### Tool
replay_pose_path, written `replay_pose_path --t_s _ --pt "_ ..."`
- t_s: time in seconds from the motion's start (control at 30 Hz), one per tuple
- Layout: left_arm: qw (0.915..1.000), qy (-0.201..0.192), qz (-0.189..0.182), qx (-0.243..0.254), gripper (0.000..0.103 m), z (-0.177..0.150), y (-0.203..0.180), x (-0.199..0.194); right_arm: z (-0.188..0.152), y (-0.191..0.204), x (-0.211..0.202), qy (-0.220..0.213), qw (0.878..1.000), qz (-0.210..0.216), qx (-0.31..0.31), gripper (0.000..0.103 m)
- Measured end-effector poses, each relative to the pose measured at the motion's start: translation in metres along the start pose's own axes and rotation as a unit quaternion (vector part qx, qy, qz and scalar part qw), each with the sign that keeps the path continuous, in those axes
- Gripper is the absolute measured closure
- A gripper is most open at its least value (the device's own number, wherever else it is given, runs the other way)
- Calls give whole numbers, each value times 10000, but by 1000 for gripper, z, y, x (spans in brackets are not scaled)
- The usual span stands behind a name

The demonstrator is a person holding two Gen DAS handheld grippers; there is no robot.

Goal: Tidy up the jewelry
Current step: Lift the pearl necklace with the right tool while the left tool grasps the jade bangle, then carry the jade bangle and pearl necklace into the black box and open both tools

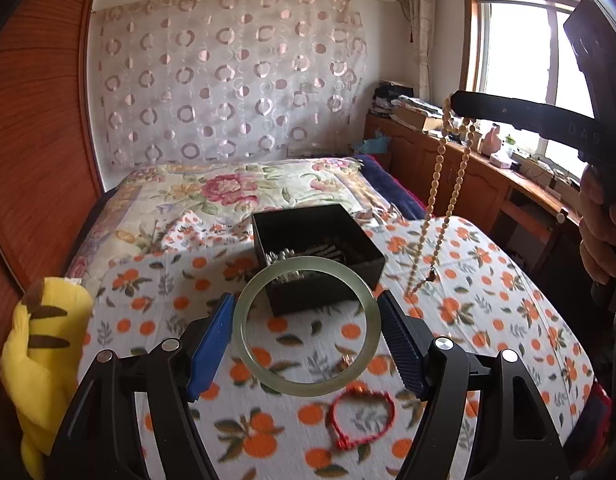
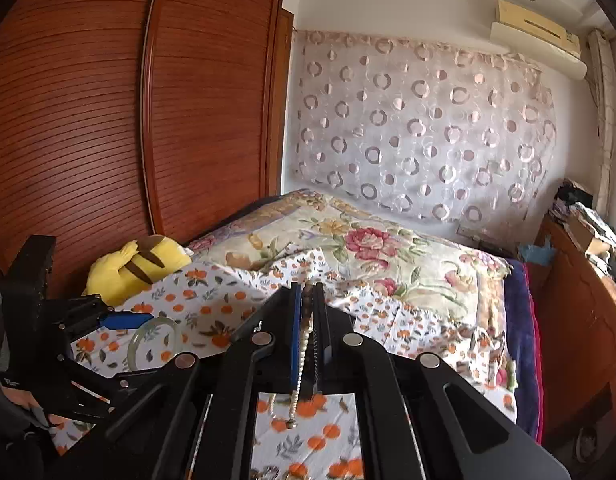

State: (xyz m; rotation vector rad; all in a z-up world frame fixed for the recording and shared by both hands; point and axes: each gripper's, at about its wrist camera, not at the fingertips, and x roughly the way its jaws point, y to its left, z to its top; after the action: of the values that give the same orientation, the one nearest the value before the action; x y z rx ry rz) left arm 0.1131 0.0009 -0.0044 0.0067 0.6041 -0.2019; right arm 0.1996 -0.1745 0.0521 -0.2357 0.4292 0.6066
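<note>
Pale green bangle [image 1: 304, 325] held aloft; bead necklace [image 1: 440, 184] dangling; black box [image 1: 316, 256] open.

Daylit bedroom, strong fisheye warp, soft detail up close

Daylight pours from the window [image 1: 520, 52] at the right of the left wrist view, where the panes are blown out to white and the right claw [image 1: 460, 104] in front of them reads as a near silhouette. The bed [image 1: 488, 280] is evenly lit, with only a soft shadow beside the black box [image 1: 364, 256]. Both views bow straight lines hard: the wardrobe [image 2: 87, 120] curves, and the corners fall to black vignette. The green bangle [image 1: 303, 324] and the orange-print sheet nearest the lens look slightly blurred; the right wrist view is dimmer and warmer, its claw arms dark.
</note>
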Motion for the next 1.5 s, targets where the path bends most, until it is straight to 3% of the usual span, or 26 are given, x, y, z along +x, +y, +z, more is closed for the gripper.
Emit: replay_pose_path --t_s 0.33,0.87,0.97,1.07,1.5 --pt "9999 48 94 71 34 33 10 32 29 -13 43 -88 9996 257 -50 97" --pt "9992 359 70 170 34 63 16 105 -43 -21 131 992 9926 644 259 96" --pt "9988 447 81 188 34 65 15 119 -46 -27 135 1018 9925 593 337 96" --pt "9985 494 70 205 34 65 12 126 -48 -35 133 988 9927 541 441 81" --pt "9975 615 110 344 34 66 -3 148 -66 -57 111 964 9933 336 542 80"
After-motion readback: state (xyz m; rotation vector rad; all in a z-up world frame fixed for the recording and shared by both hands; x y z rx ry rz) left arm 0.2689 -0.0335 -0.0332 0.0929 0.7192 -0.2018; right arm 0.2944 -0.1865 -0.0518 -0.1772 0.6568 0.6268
